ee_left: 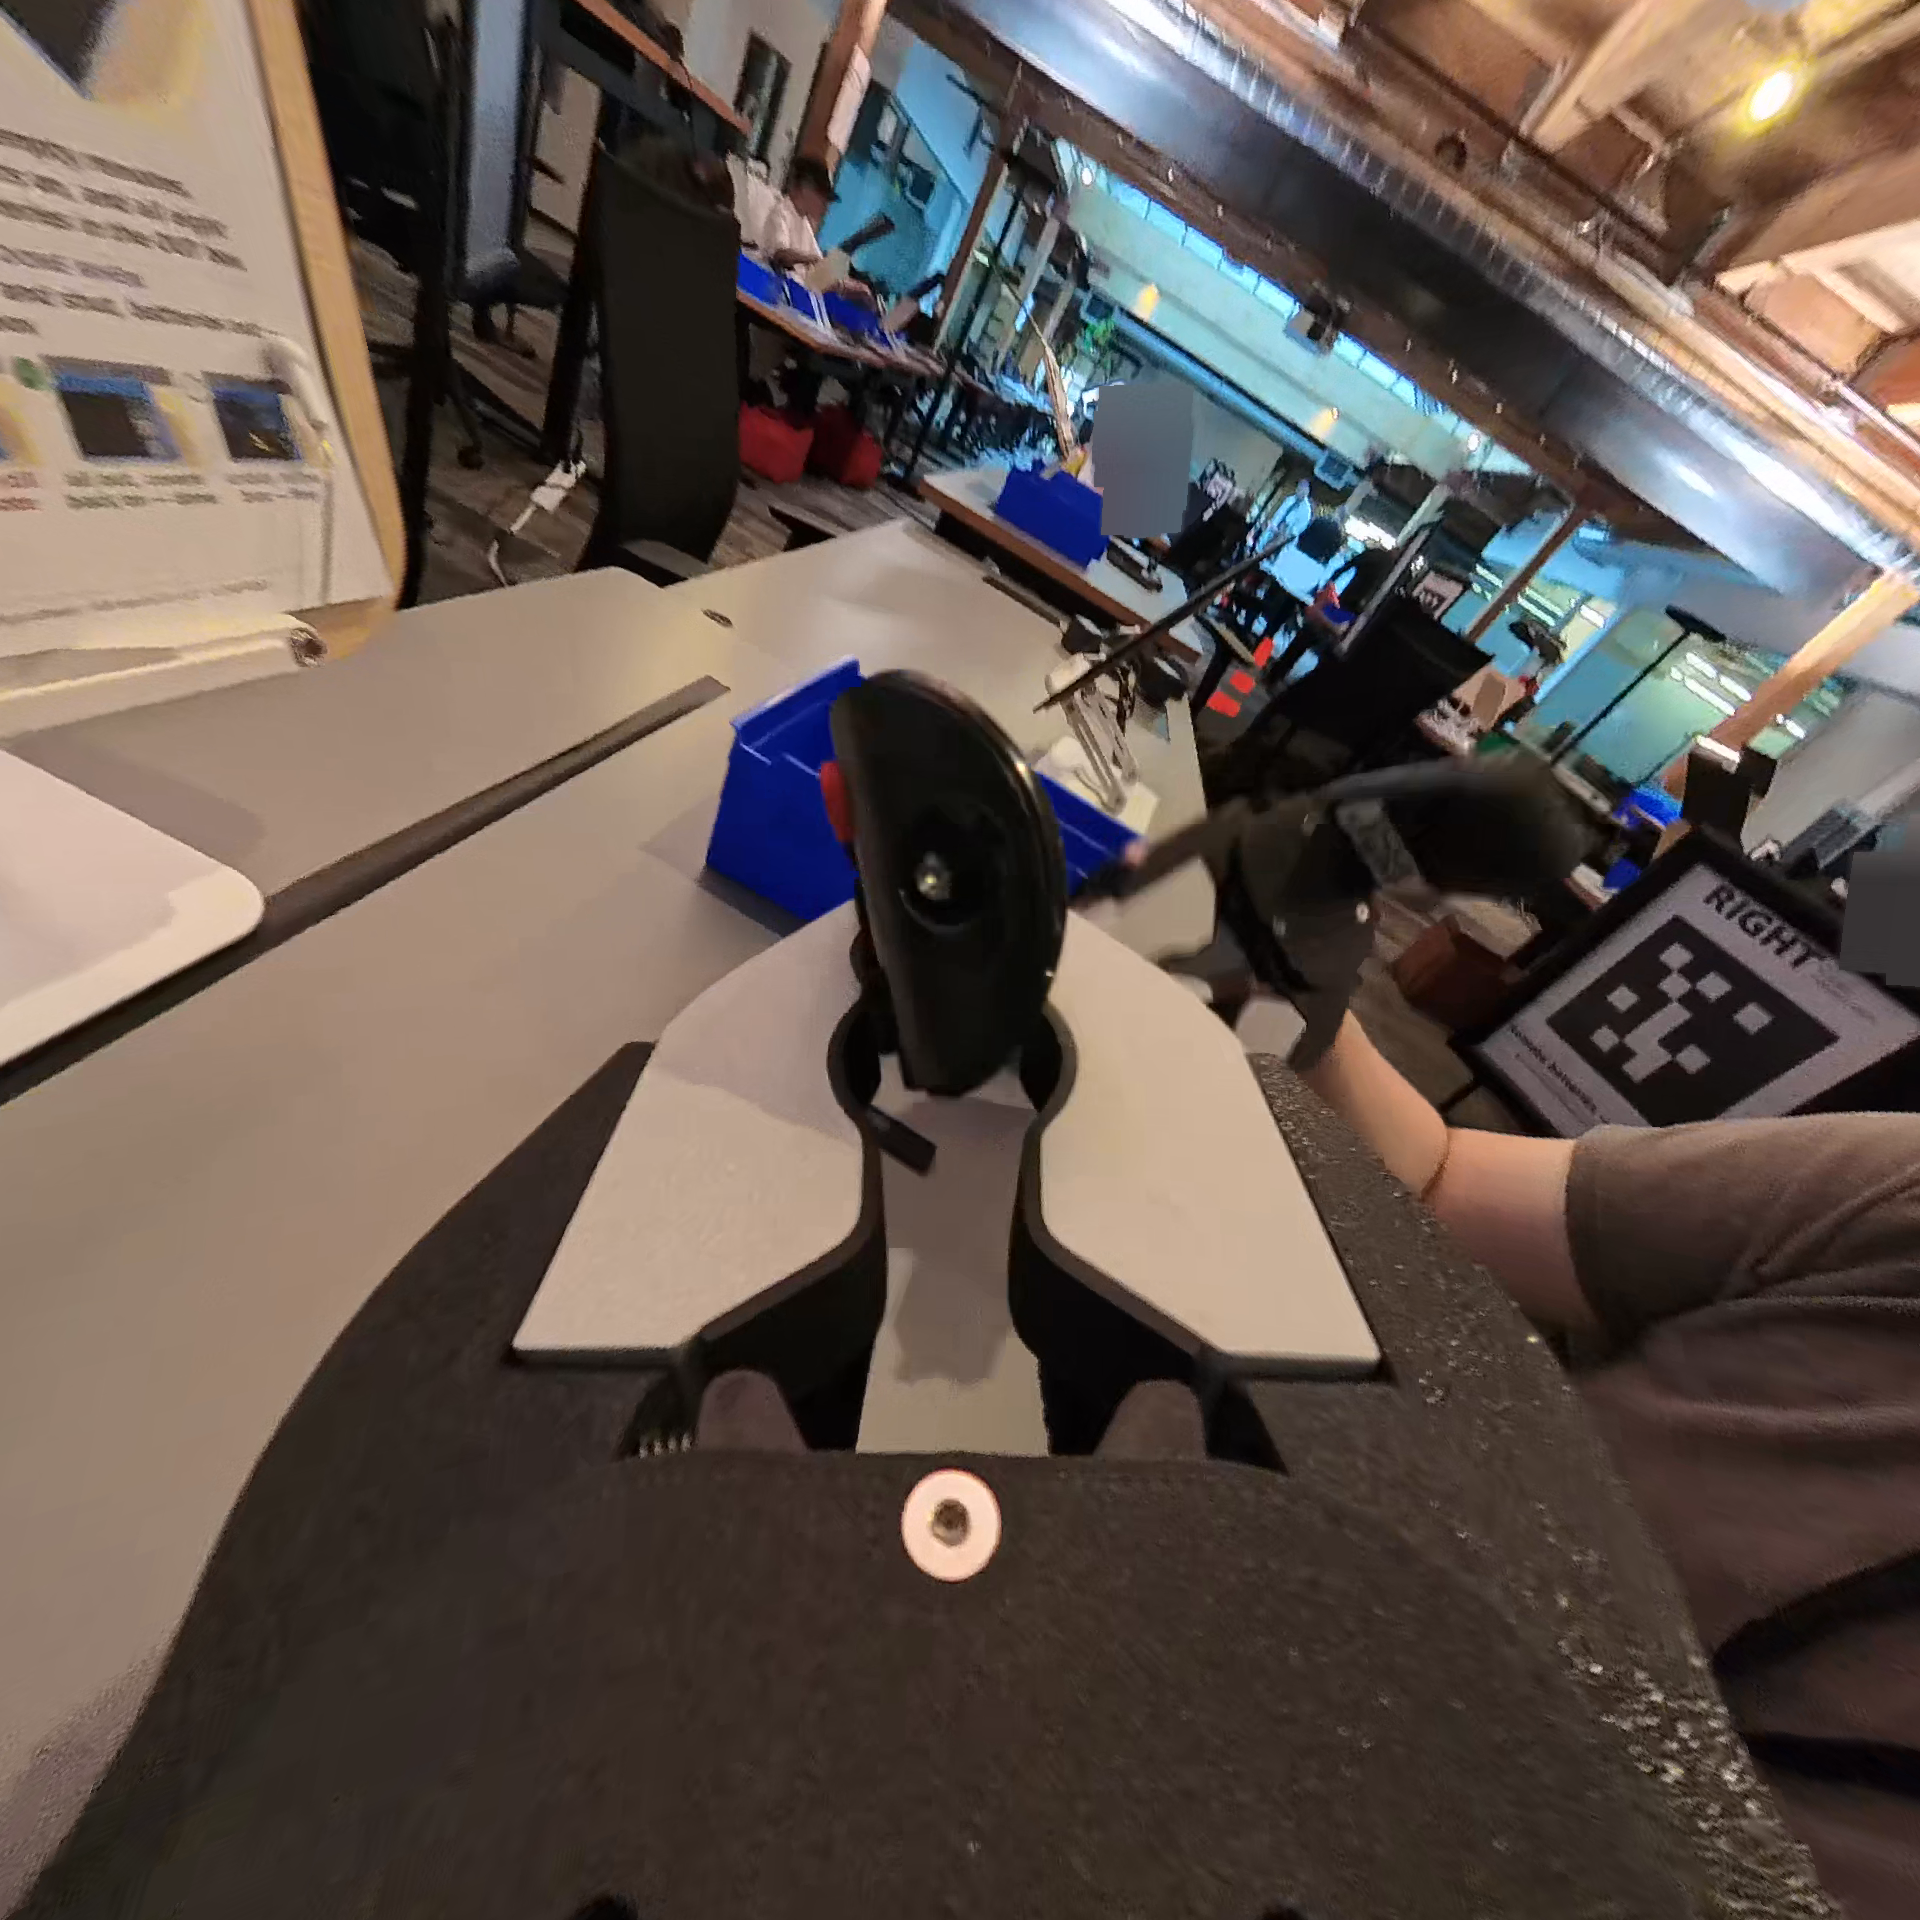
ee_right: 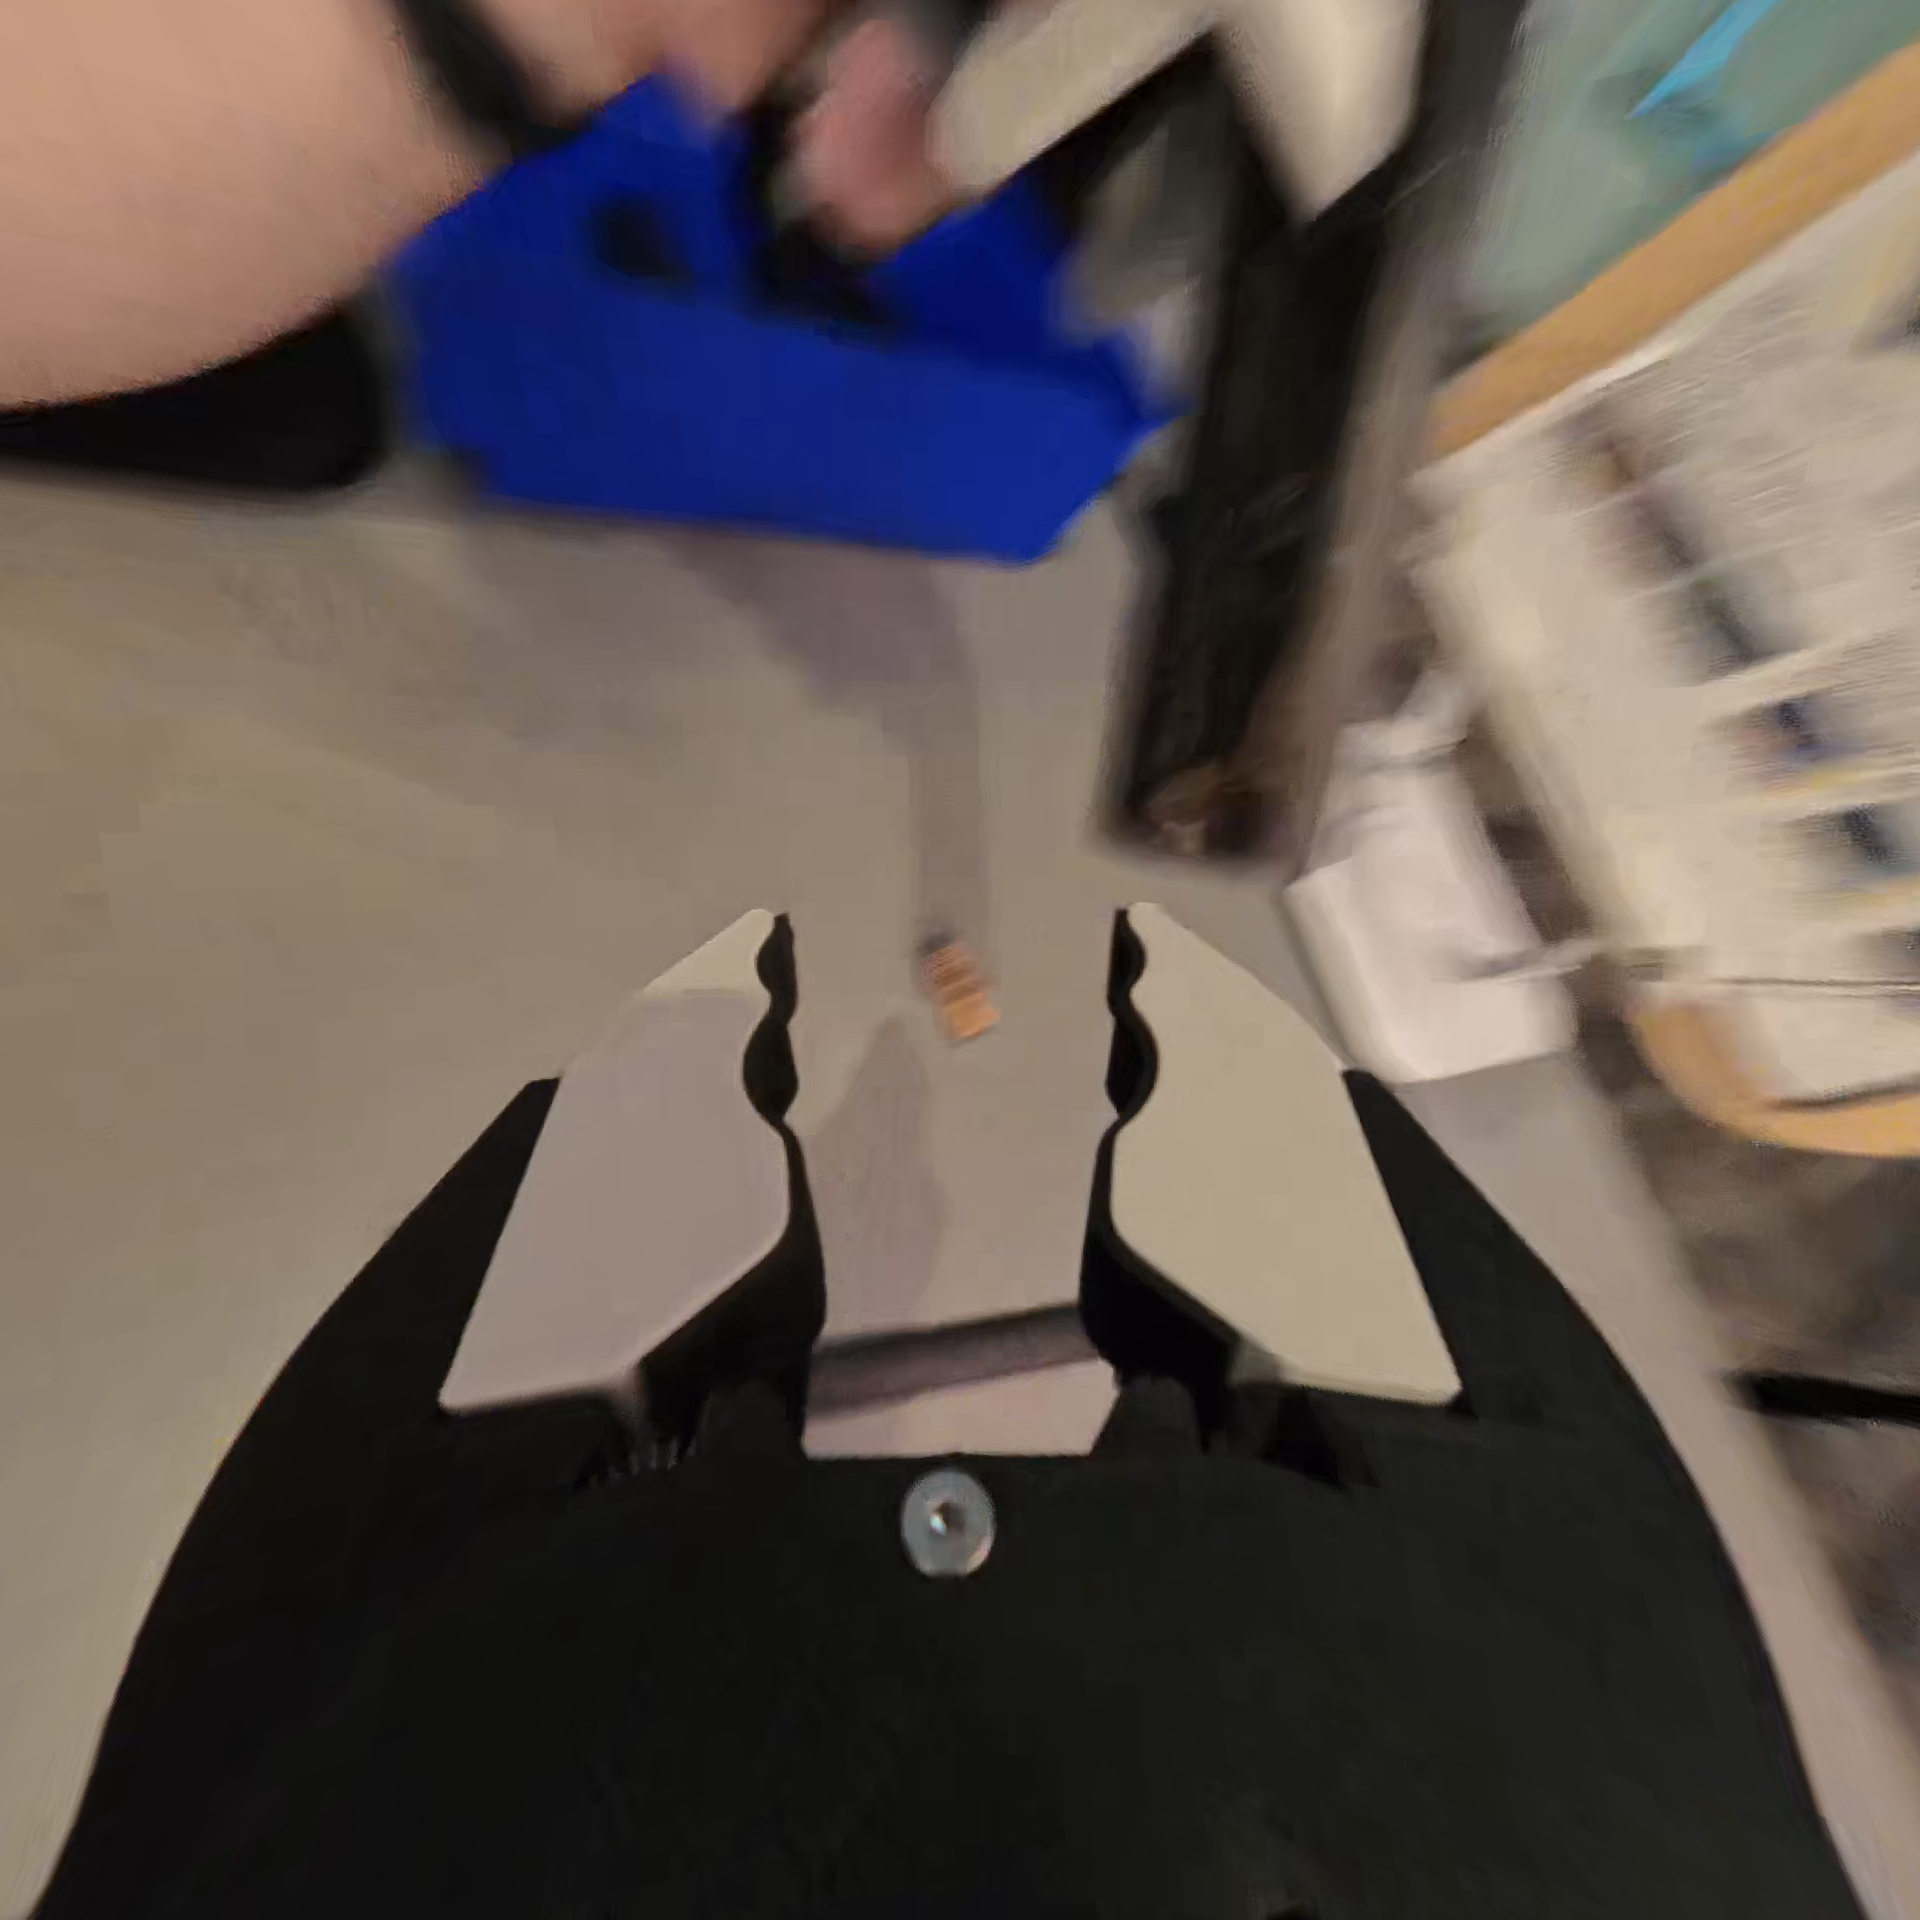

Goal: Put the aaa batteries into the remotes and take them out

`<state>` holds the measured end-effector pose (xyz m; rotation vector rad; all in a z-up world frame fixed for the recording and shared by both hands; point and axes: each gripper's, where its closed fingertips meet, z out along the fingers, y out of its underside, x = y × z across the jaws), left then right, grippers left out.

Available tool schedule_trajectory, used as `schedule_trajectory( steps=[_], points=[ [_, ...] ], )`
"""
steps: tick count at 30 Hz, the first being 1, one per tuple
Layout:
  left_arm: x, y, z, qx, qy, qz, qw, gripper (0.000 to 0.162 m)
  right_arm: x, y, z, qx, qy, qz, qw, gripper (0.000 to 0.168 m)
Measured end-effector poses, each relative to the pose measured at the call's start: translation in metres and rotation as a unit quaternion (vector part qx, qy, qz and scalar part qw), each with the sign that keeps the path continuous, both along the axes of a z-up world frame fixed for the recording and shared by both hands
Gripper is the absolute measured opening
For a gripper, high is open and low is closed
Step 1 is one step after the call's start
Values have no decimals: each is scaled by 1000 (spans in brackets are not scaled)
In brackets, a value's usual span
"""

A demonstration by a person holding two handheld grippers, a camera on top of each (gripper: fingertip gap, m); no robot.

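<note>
**Remote held up in one gripper while the other comes down over a loose battery**

The left gripper (ee_left: 951,1049) is clenched on a black remote (ee_left: 951,883), gripping its lower end so the body stands up and away from the grey table (ee_left: 416,987). Held this way, the remote's open underside is probably turned toward the other tool; the right wrist view, though badly smeared, shows a long dark remote (ee_right: 1226,582) raised above the table with what looks like a battery bay at its near end.

The right gripper (ee_right: 951,935) is released, jaws well apart and holding nothing. A small battery (ee_right: 961,987), copper-coloured at one end, lies on the bare table between and just ahead of its fingertips (ee_right: 727,966), so the gripper seems lined up to straddle and pinch it.

A blue bin (ee_right: 748,416) stands farther back on the table, beyond the battery, likely the store for parts. The blur suggests the right gripper is moving fast, a risk for a clean pinch on so small a thing.
</note>
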<state>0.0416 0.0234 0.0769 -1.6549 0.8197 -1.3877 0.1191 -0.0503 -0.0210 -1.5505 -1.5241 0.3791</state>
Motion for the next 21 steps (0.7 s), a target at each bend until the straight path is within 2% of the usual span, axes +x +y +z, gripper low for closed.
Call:
schedule_trajectory(
  steps=[2, 4, 6, 8, 12, 13, 17, 21],
  points=[
    [-10, 1, 9, 0, -20, 6, 1000, 23, 16, -49, -46, -88, -56, 66, 992, 51],
    [-16, -2, 17, 5, -34, 1, 999, 23, 31, -87, -86, -138, -93, 104, 980, 41],
    [-19, -4, 23, 12, -43, 3, 999, 23, 43, -107, -117, -177, -131, 106, 970, 38],
    [-21, -7, 25, 18, -42, 2, 999, 23, 49, -113, -133, -187, -161, 102, 964, 30],
    [-24, -10, 28, 22, -41, 1, 999, 23, 49, -113, -143, -202, -194, 102, 955, 21],
    [-25, -10, 28, 22, -42, 3, 999, 23, 49, -114, -143, -207, -198, 106, 952, 13],
    [-33, -9, 31, 26, -43, 12, 999, 23, 47, -118, -144, -237, -219, 108, 940, 12],
    [-39, -10, 35, 32, -49, 16, 998, 23, 41, -117, -140, -216, -207, 102, 949, 12]
  ],
)
